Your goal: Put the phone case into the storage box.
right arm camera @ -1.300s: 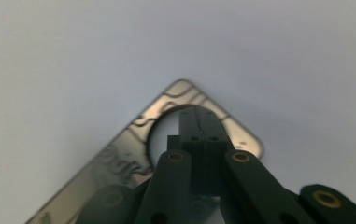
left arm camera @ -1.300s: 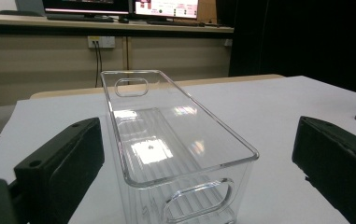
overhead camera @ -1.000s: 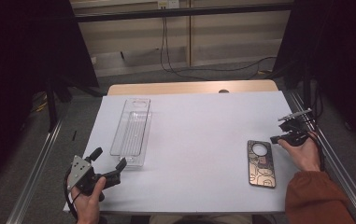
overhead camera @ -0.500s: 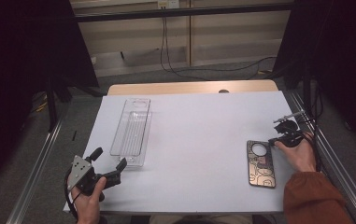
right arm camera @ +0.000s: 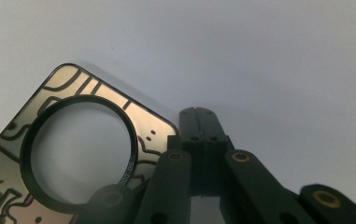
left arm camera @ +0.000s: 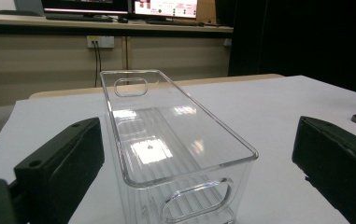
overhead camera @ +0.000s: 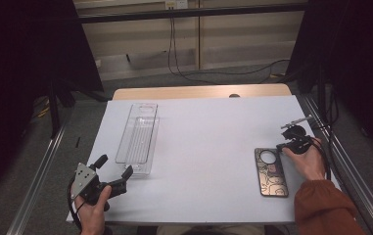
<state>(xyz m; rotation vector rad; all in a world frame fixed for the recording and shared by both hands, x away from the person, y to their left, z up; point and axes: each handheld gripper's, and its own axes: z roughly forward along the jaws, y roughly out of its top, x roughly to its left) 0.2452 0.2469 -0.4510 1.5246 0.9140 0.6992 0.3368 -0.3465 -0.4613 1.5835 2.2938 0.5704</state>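
Right gripper (right arm camera: 199, 116) jaws clenched empty at phone case (right arm camera: 73, 154) corner; left gripper (overhead camera: 114, 170) spread wide before clear bin (left arm camera: 166, 140), white table (overhead camera: 213, 142)

Black claws (overhead camera: 113, 170), brass screws; rust-orange sleeve (overhead camera: 323, 208).

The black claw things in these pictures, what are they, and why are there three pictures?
They are grippers, tongs that a person squeezes by hand. The high view looks down on the white table. The left gripper has its jaws open, and the right gripper has them shut on nothing. Each gripper also carries its own small camera, which gives the other two pictures. The left gripper's camera looks at a long clear plastic bin just ahead of its jaws. The right gripper's camera shows a shiny patterned phone case with a round camera hole lying flat, with the shut jaws at its corner. Nothing is held.
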